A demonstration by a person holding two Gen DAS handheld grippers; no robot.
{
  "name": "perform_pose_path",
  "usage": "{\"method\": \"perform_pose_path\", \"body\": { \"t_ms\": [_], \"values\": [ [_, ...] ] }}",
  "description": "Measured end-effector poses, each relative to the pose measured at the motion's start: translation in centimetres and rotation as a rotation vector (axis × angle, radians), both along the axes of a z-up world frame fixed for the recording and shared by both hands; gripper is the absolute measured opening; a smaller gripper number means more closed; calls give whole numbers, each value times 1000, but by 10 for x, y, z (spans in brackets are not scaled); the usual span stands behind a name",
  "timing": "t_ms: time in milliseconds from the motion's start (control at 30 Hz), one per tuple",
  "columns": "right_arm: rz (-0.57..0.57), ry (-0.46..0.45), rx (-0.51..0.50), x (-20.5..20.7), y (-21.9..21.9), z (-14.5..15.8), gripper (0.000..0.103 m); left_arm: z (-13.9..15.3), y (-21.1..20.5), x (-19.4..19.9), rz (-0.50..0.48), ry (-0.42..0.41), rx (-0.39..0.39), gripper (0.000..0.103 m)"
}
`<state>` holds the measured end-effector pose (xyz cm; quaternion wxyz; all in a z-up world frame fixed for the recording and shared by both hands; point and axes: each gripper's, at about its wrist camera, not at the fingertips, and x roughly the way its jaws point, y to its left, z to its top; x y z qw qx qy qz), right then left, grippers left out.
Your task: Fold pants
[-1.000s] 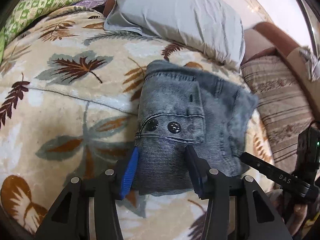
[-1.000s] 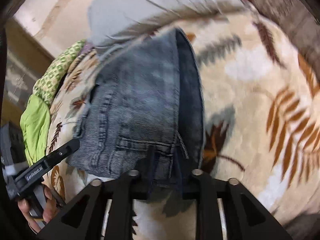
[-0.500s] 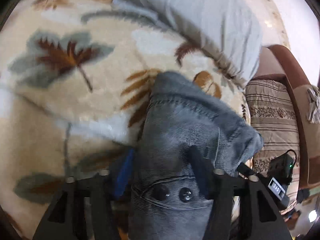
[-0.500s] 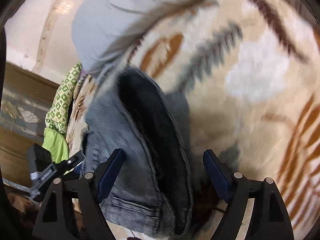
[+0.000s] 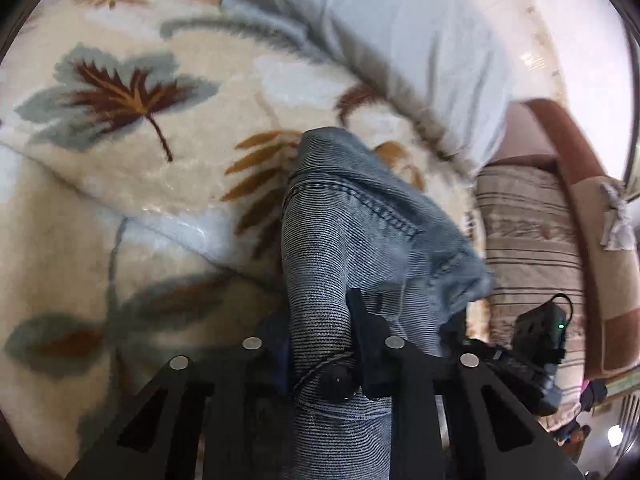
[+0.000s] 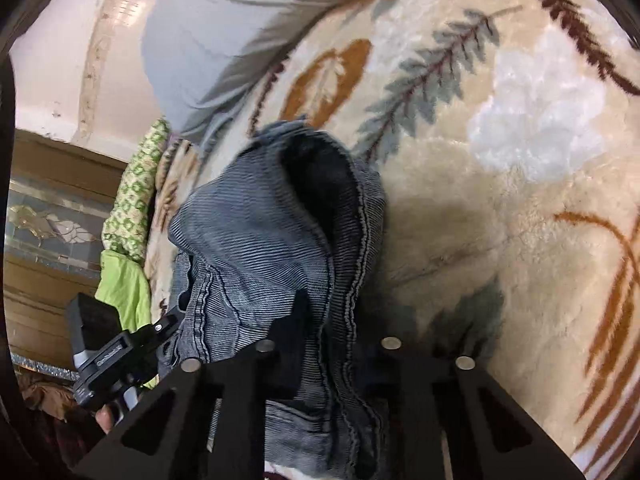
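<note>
Denim: grey-blue pants [image 5: 328, 248], already folded down to a small thick bundle, several layers stacked
Where: lifted off the leaf-print blanket [image 5: 120, 184], hanging between both tools over the blanket's middle, short of the grey pillow [image 5: 392, 40] at the far edge
Left gripper [image 5: 320, 344]: fingers closed in tight on the waistband end, snap button sits right between them; cloth bunches through the gap
Right gripper [image 6: 328, 344]: also pinched on the bundle, at a stitched seam edge; fold opens into a dark pocket above the fingers [image 6: 300, 312]
Shape now: bundle sags and curls, layers not flat, one hem edge [image 6: 362, 240] drooping loose on the right wrist view
Done: long folds look finished, judged from the compact size and layered edges
Left: likely one last fold or just laying it flat and squaring the layers, then letting go; can't tell which
Risk: loose layers could slide apart when set down
Other tool in view: left gripper's body shows low left in the right wrist view, right one's low right in the left wrist view
Background: green patterned cloth [image 6: 136, 188] at the blanket's far left edge, striped cushion [image 5: 532, 232] off the right side
</note>
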<state>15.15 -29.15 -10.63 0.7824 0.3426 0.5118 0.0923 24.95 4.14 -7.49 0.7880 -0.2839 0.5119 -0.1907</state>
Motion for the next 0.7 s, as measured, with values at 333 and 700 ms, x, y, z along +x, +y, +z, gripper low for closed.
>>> {"method": "perform_pose_path", "body": {
  "t_ms": [333,700],
  "values": [
    [78,-88,-28,-72,55,38,14,3,46,-100,88,-11,1,21],
    [50,-172,-102,-85,66,75,14,52,47,-132,59,-133,40,21]
  ]
}}
